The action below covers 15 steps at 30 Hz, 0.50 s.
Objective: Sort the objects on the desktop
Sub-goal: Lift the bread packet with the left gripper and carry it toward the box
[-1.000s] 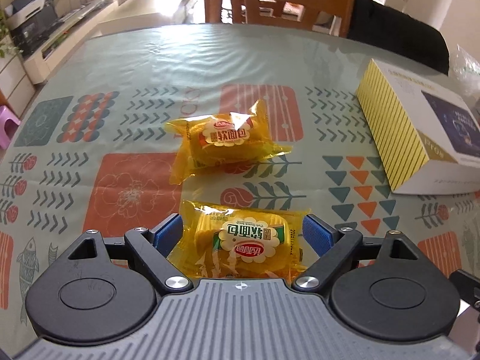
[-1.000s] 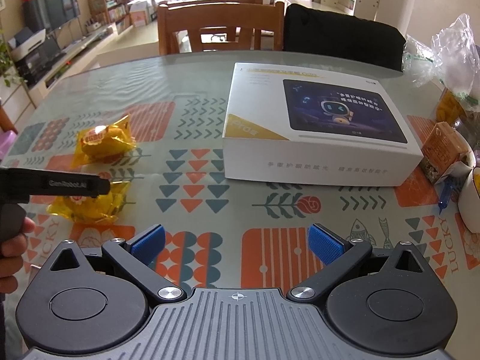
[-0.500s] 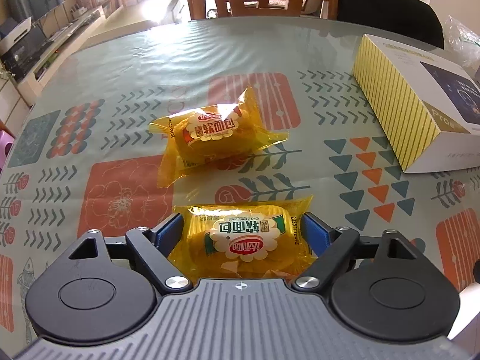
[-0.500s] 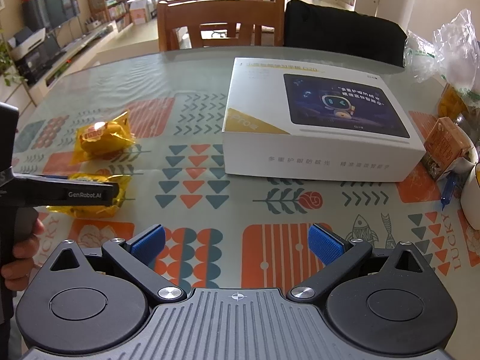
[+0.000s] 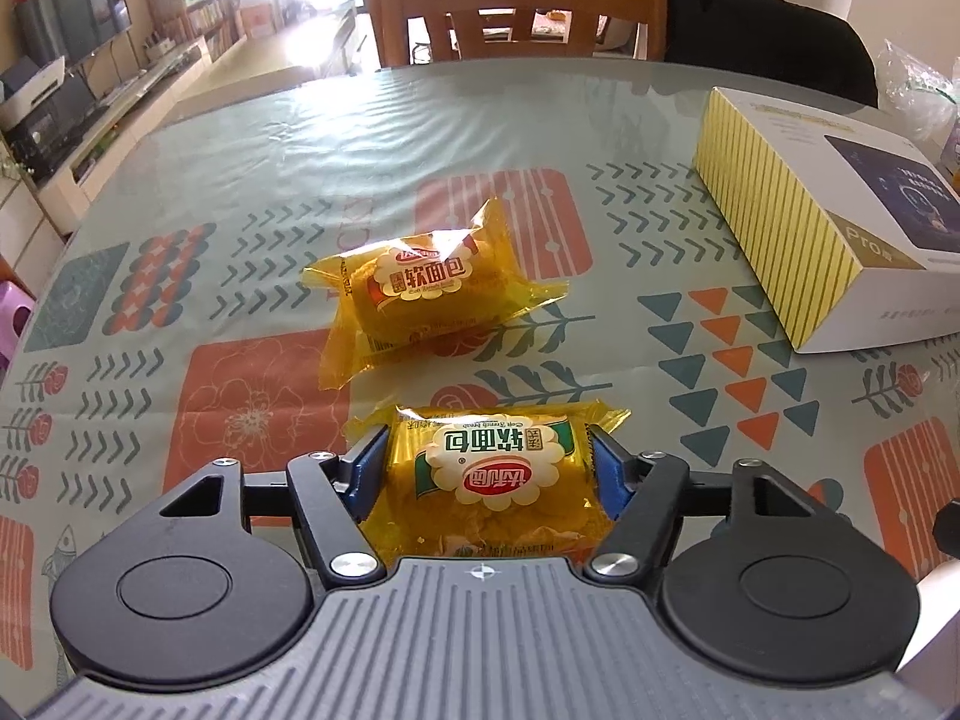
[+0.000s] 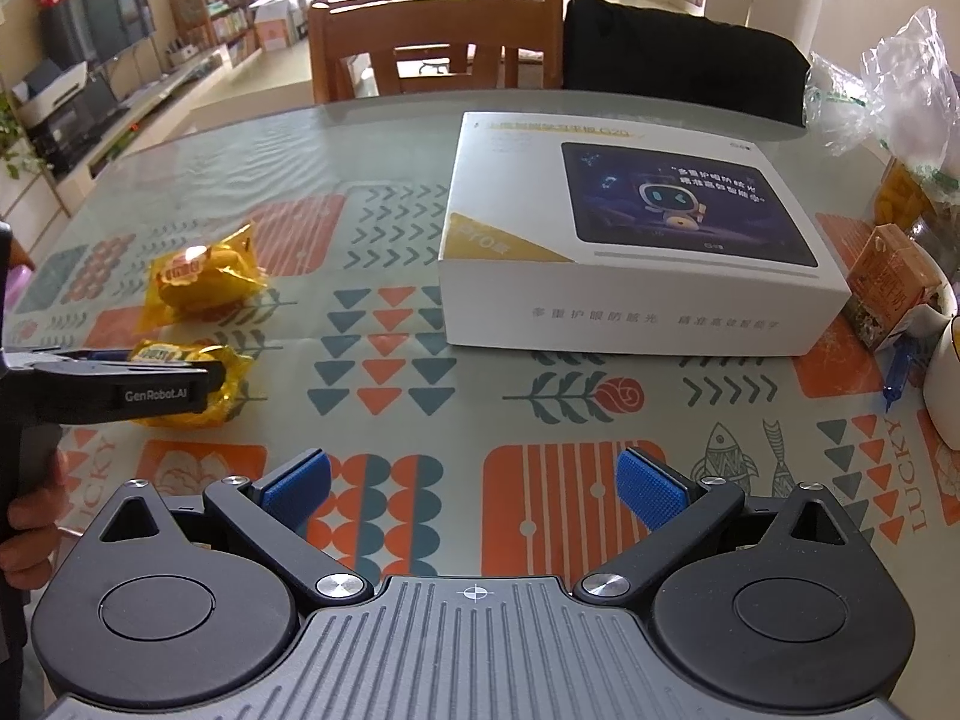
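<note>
Two yellow soft-bread packets lie on the patterned tablecloth [image 5: 252, 402]. The near packet [image 5: 489, 474] sits label-up between the blue pads of my left gripper [image 5: 487, 468], which is shut on its sides. Just beyond it, untouched, lies the far packet [image 5: 420, 294]. The right wrist view shows the same near packet [image 6: 225, 360] held at the tip of the left gripper [image 6: 120, 384], with the far packet [image 6: 201, 276] behind it. My right gripper [image 6: 474, 486] hovers open over the table's front, with nothing between its fingers.
A large white tablet box [image 6: 630, 240] lies flat at the right of the table. Past it at the right edge are a juice carton [image 6: 888, 282], a blue pen [image 6: 897, 369], a white cup [image 6: 948, 384] and plastic bags [image 6: 888, 90]. Wooden chairs [image 6: 432, 42] stand behind the table.
The left gripper's pads have closed inward from a wide gap onto the near bread packet, and the view has pushed slightly forward. The right gripper has stayed open and nearly still.
</note>
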Motion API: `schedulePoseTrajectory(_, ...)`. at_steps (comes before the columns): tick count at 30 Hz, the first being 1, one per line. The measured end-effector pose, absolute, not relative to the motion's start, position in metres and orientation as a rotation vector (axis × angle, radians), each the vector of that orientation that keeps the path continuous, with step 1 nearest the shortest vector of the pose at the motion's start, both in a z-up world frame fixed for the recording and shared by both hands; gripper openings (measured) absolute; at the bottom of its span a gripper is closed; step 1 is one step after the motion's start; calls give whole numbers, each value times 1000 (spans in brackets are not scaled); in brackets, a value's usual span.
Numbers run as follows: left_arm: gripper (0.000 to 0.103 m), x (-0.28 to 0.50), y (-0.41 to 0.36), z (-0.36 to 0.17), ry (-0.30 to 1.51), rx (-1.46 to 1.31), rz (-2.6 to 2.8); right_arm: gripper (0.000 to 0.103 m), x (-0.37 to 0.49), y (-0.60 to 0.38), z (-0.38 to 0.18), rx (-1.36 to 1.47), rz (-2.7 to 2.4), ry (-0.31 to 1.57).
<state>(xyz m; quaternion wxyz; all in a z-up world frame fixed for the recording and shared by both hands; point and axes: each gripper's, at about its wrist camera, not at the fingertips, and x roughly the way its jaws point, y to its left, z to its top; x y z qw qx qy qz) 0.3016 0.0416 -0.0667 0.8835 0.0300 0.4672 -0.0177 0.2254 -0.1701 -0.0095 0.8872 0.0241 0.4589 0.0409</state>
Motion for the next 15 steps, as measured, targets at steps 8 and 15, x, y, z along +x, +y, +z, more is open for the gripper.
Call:
schedulePoseTrajectory(8,82,278,39,-41,908,52,-63,103,222,-174,-6,69,83,945)
schedulePoseTrajectory(15,82,238,29,-18,882,67,-57,103,200,-180,12,94,119,884)
